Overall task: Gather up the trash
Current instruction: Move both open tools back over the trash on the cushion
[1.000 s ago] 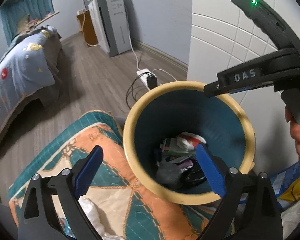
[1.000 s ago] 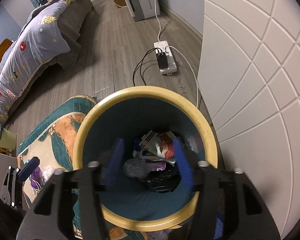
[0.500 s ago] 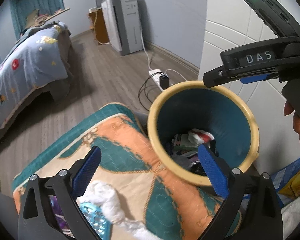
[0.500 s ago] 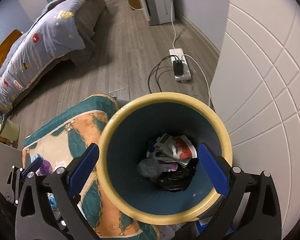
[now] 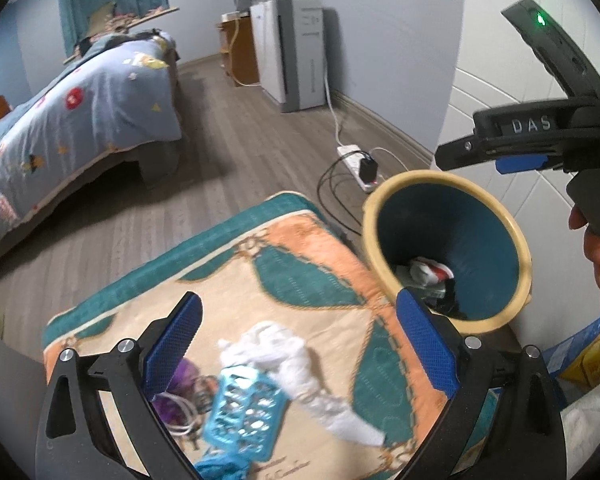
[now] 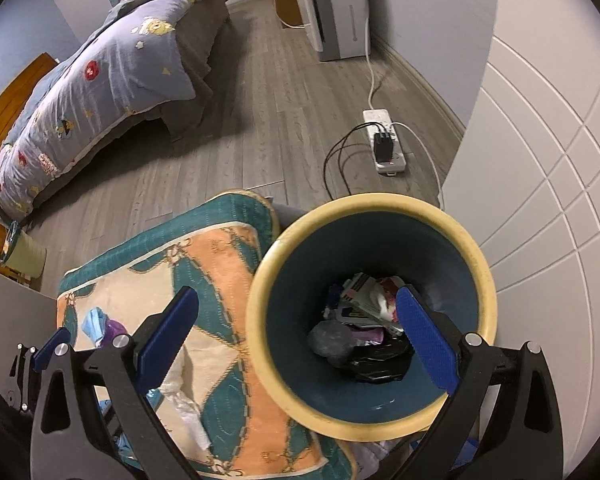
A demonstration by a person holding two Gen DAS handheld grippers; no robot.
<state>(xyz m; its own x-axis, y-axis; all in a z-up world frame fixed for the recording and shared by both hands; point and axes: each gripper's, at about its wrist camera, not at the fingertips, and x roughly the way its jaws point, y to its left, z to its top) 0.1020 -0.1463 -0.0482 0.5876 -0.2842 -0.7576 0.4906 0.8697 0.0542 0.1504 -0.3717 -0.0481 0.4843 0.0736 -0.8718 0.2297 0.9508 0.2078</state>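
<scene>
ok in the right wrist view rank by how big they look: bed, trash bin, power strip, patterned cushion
1. bed
2. trash bin, which sits nearer the camera, so its true rank against the bed is unsure
3. patterned cushion, partly hidden
4. power strip

Left gripper (image 5: 298, 344) swung off the bin (image 5: 516, 240) toward the patterned cushion (image 5: 300, 280); bin slid from centre to the right side of its view. Jaws ended up over the white tissue (image 5: 284, 354), blue mesh piece (image 5: 244, 404) and purple scrap (image 5: 168, 400), which were barely in view a second earlier. Right gripper (image 6: 296, 336) had jaws partly closed and blurred over the bin; they opened wide within the second, nothing between them. It pulled back and up, so the bin (image 6: 488, 280) moved to the right in its view and more cushion (image 6: 220, 264) showed. In the left view the right gripper moved toward the right edge.
</scene>
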